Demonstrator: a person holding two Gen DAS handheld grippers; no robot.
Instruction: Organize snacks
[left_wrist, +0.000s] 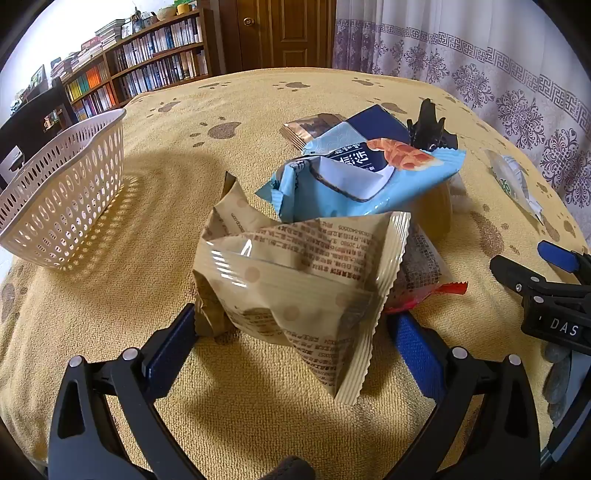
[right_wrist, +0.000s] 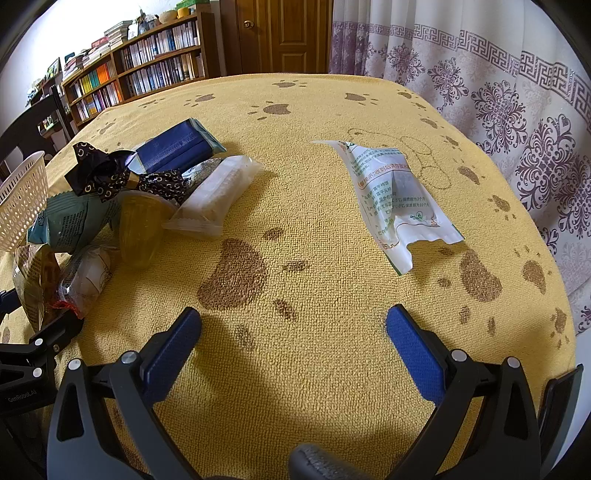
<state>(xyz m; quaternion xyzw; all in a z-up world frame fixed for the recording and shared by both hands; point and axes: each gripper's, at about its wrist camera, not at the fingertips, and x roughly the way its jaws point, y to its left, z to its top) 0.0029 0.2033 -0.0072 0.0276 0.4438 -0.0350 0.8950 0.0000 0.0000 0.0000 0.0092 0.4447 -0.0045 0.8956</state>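
Note:
A crumpled beige snack packet (left_wrist: 295, 280) with printed text stands on the yellow tablecloth, right between the fingers of my left gripper (left_wrist: 293, 314), which is open around it. Behind it lies a pile: a light blue packet (left_wrist: 362, 177), a dark blue packet (left_wrist: 373, 122) and a brown packet (left_wrist: 310, 127). A white perforated basket (left_wrist: 66, 195) sits to the left. My right gripper (right_wrist: 295, 312) hangs open over bare cloth with nothing between its fingers. A white and green packet (right_wrist: 399, 199) lies ahead of it to the right.
In the right wrist view the pile at the left holds a clear packet (right_wrist: 218, 195), a yellow jelly cup (right_wrist: 142, 229), a black and gold wrapper (right_wrist: 110, 173) and a teal packet (right_wrist: 70, 221). A bookshelf (right_wrist: 147, 74), a door and curtains stand behind the table.

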